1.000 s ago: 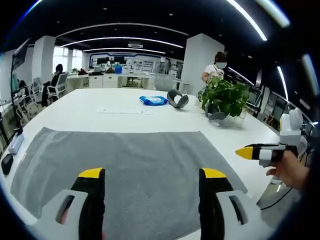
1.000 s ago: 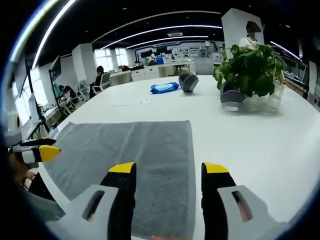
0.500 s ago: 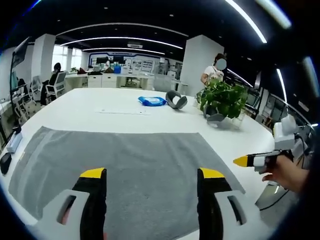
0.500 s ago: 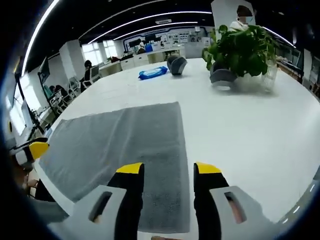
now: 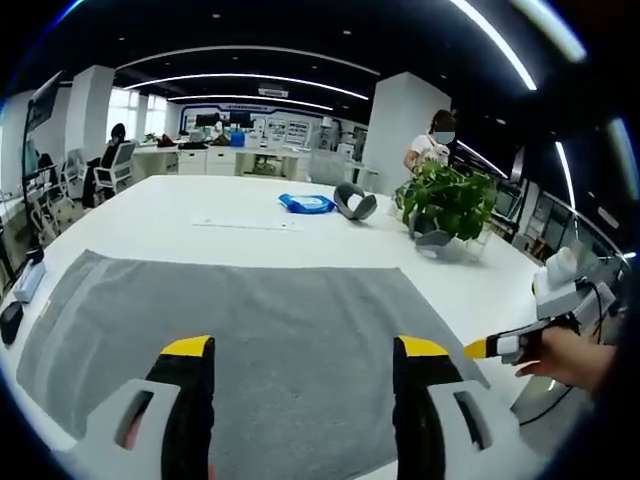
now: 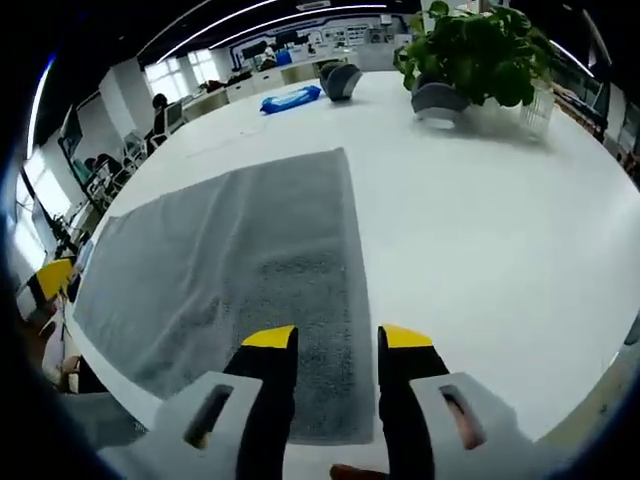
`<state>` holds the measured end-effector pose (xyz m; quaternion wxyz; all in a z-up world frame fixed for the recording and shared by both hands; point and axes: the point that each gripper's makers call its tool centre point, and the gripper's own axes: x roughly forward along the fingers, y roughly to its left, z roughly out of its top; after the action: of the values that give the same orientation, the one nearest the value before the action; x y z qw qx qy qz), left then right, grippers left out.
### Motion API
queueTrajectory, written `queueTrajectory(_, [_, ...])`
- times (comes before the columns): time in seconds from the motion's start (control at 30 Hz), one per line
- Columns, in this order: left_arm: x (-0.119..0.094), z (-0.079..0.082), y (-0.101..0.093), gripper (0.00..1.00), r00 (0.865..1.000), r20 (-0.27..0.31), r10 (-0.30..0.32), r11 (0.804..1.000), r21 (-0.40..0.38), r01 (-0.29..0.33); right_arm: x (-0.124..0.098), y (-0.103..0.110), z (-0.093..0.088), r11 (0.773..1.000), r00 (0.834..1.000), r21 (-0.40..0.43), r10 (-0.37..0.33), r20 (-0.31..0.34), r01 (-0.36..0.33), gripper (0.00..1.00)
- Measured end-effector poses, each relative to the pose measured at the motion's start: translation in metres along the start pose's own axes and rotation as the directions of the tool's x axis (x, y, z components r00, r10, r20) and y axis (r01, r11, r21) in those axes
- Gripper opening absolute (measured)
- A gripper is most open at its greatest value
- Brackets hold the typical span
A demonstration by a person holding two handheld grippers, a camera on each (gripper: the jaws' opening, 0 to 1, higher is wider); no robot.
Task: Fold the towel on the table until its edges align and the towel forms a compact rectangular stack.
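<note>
1. Grey towel [image 5: 250,330] lies flat and unfolded on the white desk [image 5: 180,215], spread along the near edge. In the right gripper view the towel [image 6: 250,250] shows its right-hand edge running straight away from the camera, with bare desk [image 6: 480,230] beside it.
2. Left gripper [image 5: 300,350]: jaws wide apart, yellow tips above the towel's near part, nothing between them. Whether the tips touch the cloth cannot be told.
3. Right gripper [image 6: 328,338]: jaws parted by a narrow gap, yellow tips over the towel's near right corner region, close to its right edge. No cloth visibly caught between them; contact with the towel cannot be told.
4. In the left gripper view the right gripper [image 5: 500,347] enters from the right, held in a hand [image 5: 570,355], its yellow tip just beside the towel's right edge near the desk's rim.
5. In the right gripper view a yellow tip of the left gripper [image 6: 52,277] shows at the far left, by the towel's left end.
6. Far side of the desk, well apart from the towel: a potted plant [image 5: 450,195] in a grey pot, a blue packet [image 5: 306,202], a dark grey curved object [image 5: 355,200] just beside the packet, and a thin white sheet [image 5: 250,222].
7. Background: open office; a person [image 5: 430,145] stands behind the plant, another person [image 5: 115,150] sits at far left.
</note>
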<state>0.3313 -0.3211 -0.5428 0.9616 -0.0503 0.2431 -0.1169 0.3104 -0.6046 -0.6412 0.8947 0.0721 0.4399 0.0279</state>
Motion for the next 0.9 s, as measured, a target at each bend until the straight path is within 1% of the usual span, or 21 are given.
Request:
queueTrajectory(0.1, [0.000,0.000,0.000,0.74,1.000,0.000,0.000,1.000,-0.001,0.000,0.001,0.000,-0.006,1.000,1.000,0.002,-0.001,-0.026,0.001,0.27])
queueTrajectory(0.37, [-0.001,-0.001,0.000,0.74,1.000,-0.003,0.001,1.000,-0.002,-0.001,0.002,-0.002,-0.012,1.000,0.999,0.015,-0.008,-0.054,0.009,0.28])
queueTrajectory(0.43, [0.000,-0.001,0.000,0.74,1.000,-0.004,0.000,1.000,0.000,0.000,0.002,-0.004,-0.014,1.000,0.998,0.022,-0.010,-0.064,0.012,0.27])
queueTrajectory(0.5, [0.000,-0.001,0.000,0.74,1.000,-0.005,0.000,1.000,-0.001,0.000,0.004,-0.003,-0.020,0.999,0.996,0.034,0.000,-0.090,0.003,0.25])
queueTrajectory(0.53, [0.000,-0.001,0.000,0.73,1.000,-0.005,0.000,1.000,-0.001,0.000,0.004,-0.004,-0.019,0.999,0.997,0.046,-0.009,-0.080,0.013,0.24])
queueTrajectory(0.6, [-0.001,-0.001,0.000,0.73,1.000,-0.006,0.001,1.000,-0.002,-0.001,0.004,-0.004,-0.020,0.999,0.996,0.038,-0.001,-0.091,0.004,0.23])
queueTrajectory(0.7, [-0.001,-0.002,0.000,0.73,1.000,-0.008,0.001,1.000,-0.001,-0.001,0.004,-0.004,-0.020,0.999,0.996,0.037,-0.004,-0.090,0.007,0.22])
queueTrajectory(0.9, [0.000,-0.002,-0.001,0.72,1.000,-0.010,-0.003,1.000,0.001,0.003,0.003,-0.004,-0.021,0.999,0.995,0.042,-0.002,-0.096,0.006,0.17])
